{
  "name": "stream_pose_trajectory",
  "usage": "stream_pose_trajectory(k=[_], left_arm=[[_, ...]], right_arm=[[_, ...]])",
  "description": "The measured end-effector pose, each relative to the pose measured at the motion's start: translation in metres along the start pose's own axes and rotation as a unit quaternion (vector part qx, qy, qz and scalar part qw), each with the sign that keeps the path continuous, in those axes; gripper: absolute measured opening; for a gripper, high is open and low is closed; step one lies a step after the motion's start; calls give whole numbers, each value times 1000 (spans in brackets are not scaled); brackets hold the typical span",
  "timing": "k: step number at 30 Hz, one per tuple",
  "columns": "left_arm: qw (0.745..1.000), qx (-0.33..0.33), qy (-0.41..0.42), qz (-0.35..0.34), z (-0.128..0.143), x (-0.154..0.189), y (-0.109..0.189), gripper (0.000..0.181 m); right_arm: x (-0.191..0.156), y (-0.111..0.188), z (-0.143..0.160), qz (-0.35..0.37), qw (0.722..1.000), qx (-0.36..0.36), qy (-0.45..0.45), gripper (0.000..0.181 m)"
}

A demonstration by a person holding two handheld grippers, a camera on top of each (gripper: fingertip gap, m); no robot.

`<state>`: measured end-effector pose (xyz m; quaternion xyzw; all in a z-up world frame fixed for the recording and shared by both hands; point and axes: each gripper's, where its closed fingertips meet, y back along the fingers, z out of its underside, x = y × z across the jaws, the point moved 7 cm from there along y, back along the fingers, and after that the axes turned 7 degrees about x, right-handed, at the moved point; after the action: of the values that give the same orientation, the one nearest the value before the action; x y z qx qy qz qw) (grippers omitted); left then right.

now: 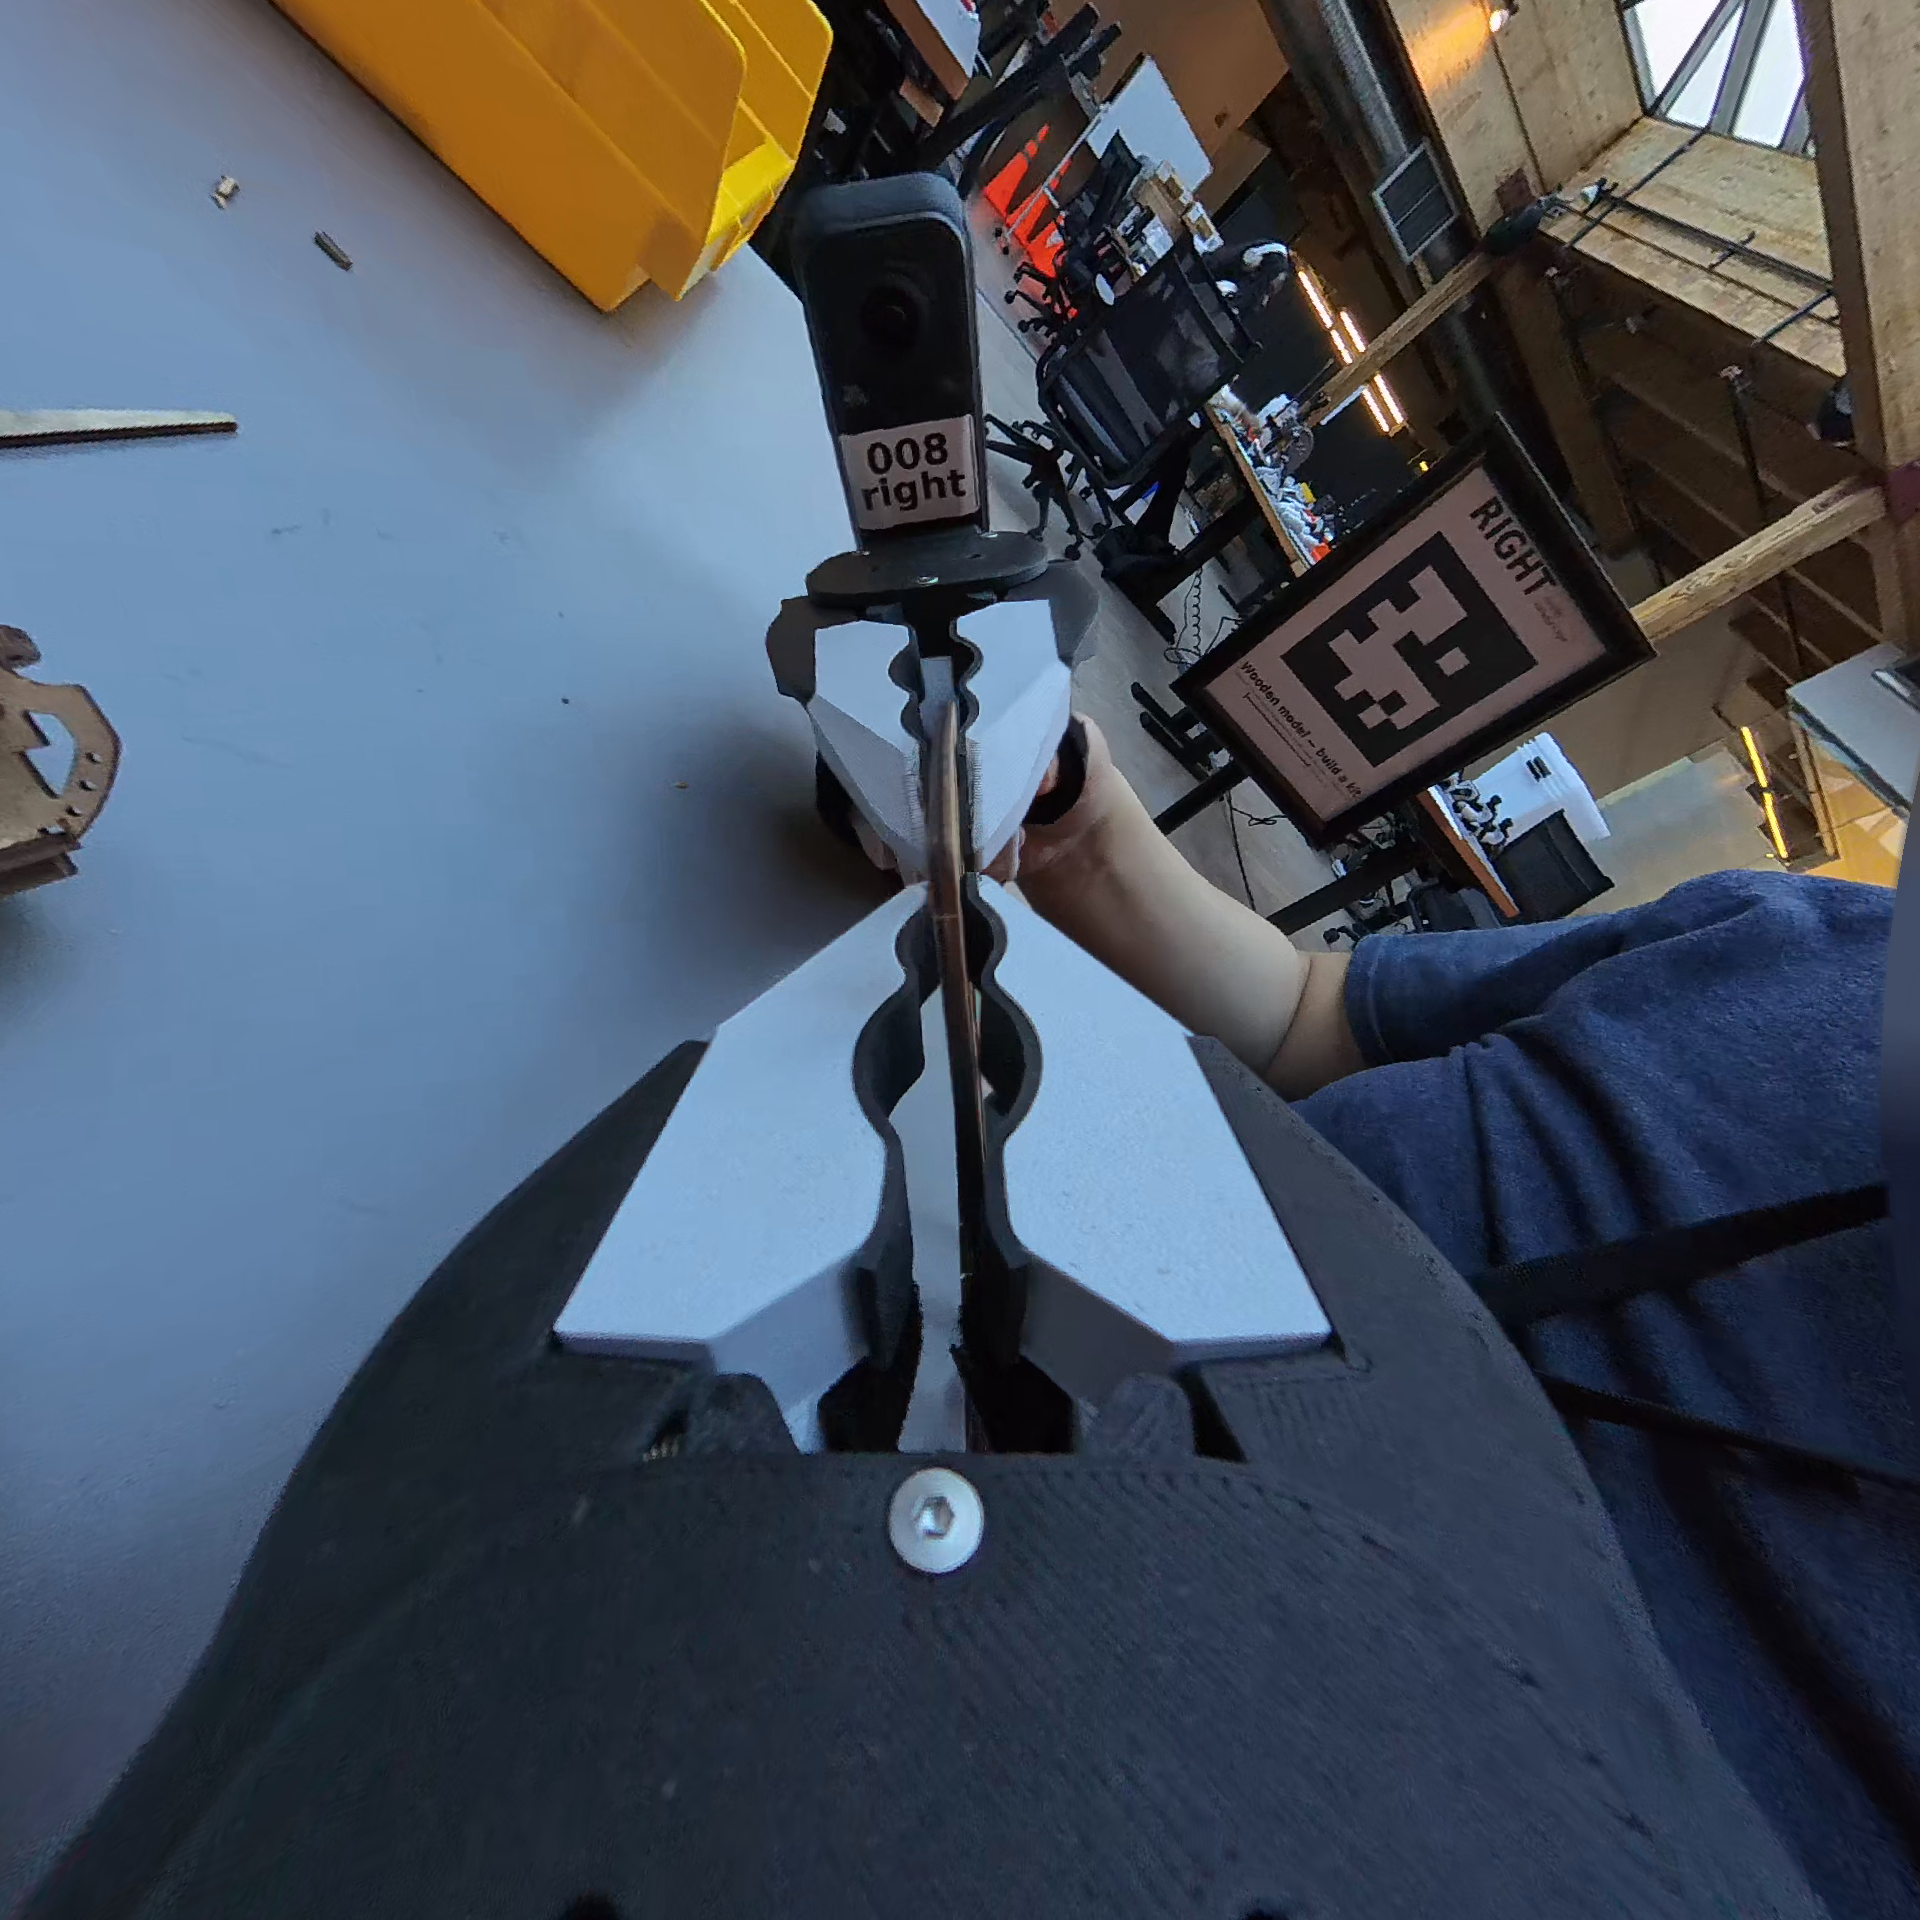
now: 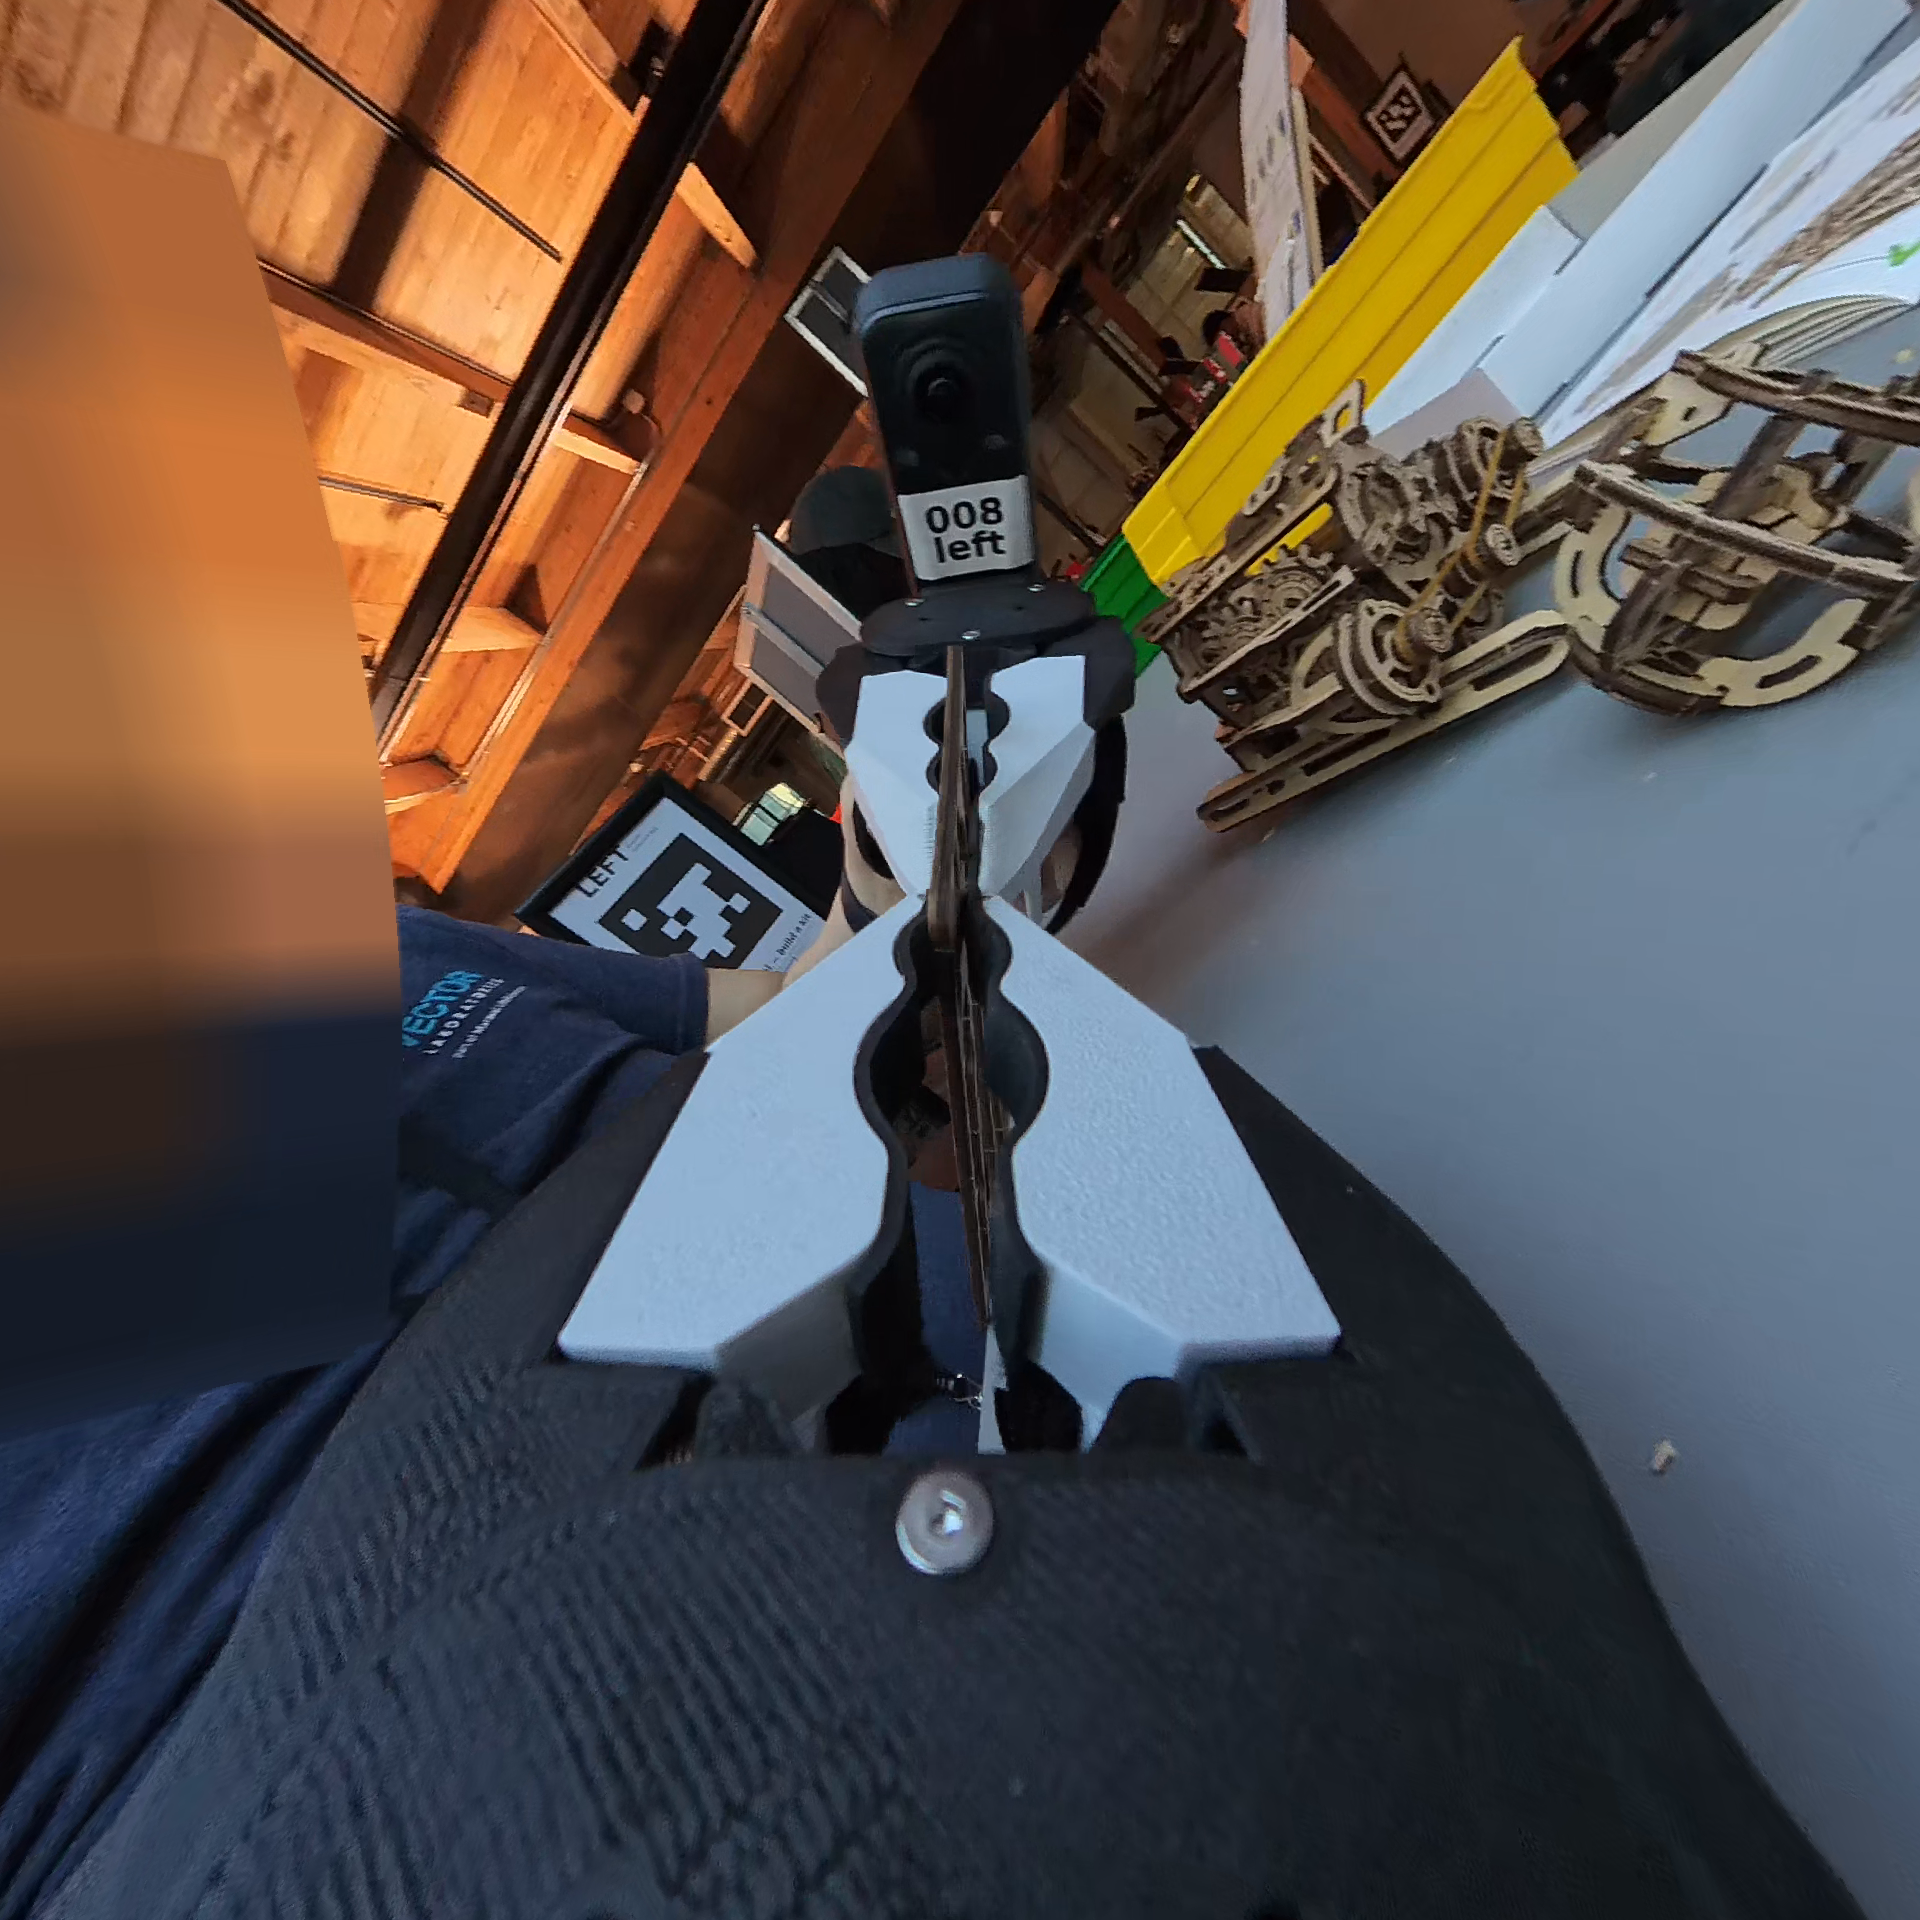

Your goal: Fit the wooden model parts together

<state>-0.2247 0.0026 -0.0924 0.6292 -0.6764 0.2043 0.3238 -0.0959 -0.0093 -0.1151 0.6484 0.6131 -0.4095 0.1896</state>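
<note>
i had both tools tip to tip above the grey table (image 1: 436, 727), each clenched on the same thin wooden sheet (image 1: 958, 997), seen edge-on in both wrist views. the left tool (image 1: 948, 904) pinched one end and the right tool (image 2: 951, 920) the other, so the sheet hung in the air between them, clear of the table and well apart from the half-built wooden model (image 2: 1382, 582) by the yellow bins (image 1: 582, 125). i judged the two-ended grip was there to keep a flimsy piece from flexing or twisting while i lined it up. a loose wooden strip (image 1: 114, 424) and small offcuts (image 1: 332, 249) lay off to the side.
</note>
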Motion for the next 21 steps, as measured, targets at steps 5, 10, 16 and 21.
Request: stream_pose_trajectory(k=[5,10,16,21], left_arm=[[1000,5,0,16,-2,3,-2,1],[999,6,-19,33,-5,8,-5,1],[999,6,-26,38,-7,9,-7,2],[999,7,-31,35,-8,10,-8,2]], right_arm=[[-5,2,-1,-9,1000,9,17,0],[-9,4,-2,-35,999,16,4,1],[-9,5,-3,-46,999,18,-10,1],[-10,7,-4,-49,998,21,-13,1]])
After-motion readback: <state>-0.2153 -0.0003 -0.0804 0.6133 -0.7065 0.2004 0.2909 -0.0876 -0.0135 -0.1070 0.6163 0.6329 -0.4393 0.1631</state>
